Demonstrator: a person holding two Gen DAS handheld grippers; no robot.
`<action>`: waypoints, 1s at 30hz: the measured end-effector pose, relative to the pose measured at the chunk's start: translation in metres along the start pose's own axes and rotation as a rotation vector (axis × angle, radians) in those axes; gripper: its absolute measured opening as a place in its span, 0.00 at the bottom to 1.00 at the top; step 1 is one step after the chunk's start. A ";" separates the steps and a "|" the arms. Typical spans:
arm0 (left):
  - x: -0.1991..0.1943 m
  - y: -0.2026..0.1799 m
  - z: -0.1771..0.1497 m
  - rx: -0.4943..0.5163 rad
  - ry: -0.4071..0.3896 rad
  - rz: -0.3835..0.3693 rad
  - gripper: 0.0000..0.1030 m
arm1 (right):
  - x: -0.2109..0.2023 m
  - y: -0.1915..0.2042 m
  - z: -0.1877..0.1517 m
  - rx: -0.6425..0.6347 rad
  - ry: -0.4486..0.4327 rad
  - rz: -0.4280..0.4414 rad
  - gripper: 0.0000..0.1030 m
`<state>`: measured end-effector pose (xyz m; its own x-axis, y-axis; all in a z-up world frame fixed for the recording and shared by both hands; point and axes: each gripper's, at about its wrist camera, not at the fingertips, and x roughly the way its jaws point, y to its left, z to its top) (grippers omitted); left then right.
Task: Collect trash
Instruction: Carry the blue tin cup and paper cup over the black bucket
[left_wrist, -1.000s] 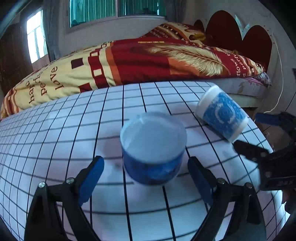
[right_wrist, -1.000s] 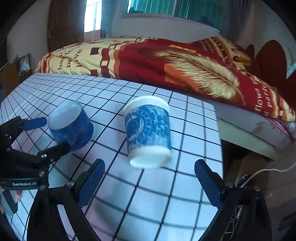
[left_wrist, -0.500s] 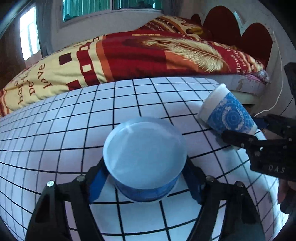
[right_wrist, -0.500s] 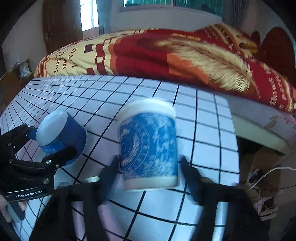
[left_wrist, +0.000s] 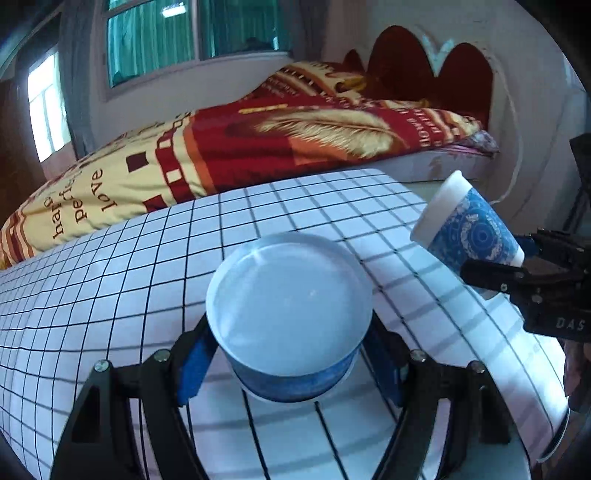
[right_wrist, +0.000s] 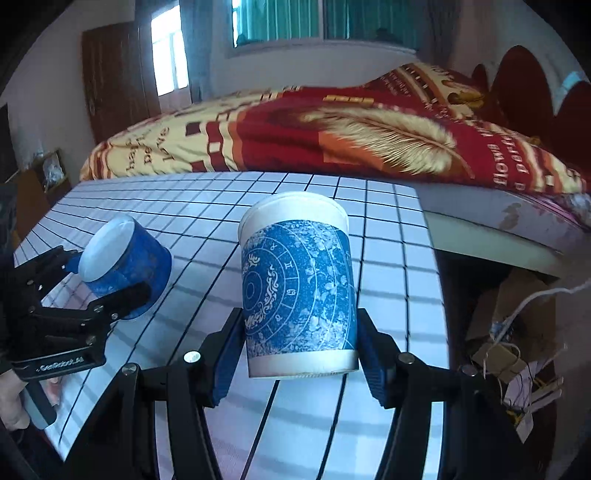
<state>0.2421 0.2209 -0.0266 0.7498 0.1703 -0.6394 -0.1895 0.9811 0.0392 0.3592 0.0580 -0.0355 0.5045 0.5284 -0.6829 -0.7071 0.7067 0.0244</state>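
Note:
A short blue paper cup sits between the blue pads of my left gripper, its pale round end towards the camera. The pads press on both its sides, and it hangs a little above the checked table. A taller blue-patterned cup with white bands is clamped the same way in my right gripper, its wider white end pointing away. Each view also shows the other pair: the right gripper with the tall cup, and the left gripper with the short cup.
The table carries a white cloth with a black grid. A bed with a red and yellow blanket runs along its far side. Past the table's right edge, cardboard and loose wires lie low down. A person's hand holds the left gripper's handle.
Both grippers went from wide open around the cups to shut on them. Both cups have since risen off the cloth, and the tall one now stands more upright.

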 end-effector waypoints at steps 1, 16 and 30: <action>-0.010 -0.006 -0.003 0.014 -0.014 0.000 0.73 | -0.011 0.002 -0.007 0.005 -0.007 -0.003 0.58; -0.098 -0.074 -0.040 0.038 -0.079 -0.109 0.73 | -0.161 -0.002 -0.097 0.063 -0.103 -0.104 0.58; -0.123 -0.137 -0.053 0.123 -0.093 -0.198 0.73 | -0.221 -0.042 -0.158 0.168 -0.153 -0.197 0.58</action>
<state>0.1424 0.0611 0.0062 0.8211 -0.0246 -0.5703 0.0414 0.9990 0.0164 0.1992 -0.1625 -0.0006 0.7014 0.4293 -0.5690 -0.5032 0.8636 0.0313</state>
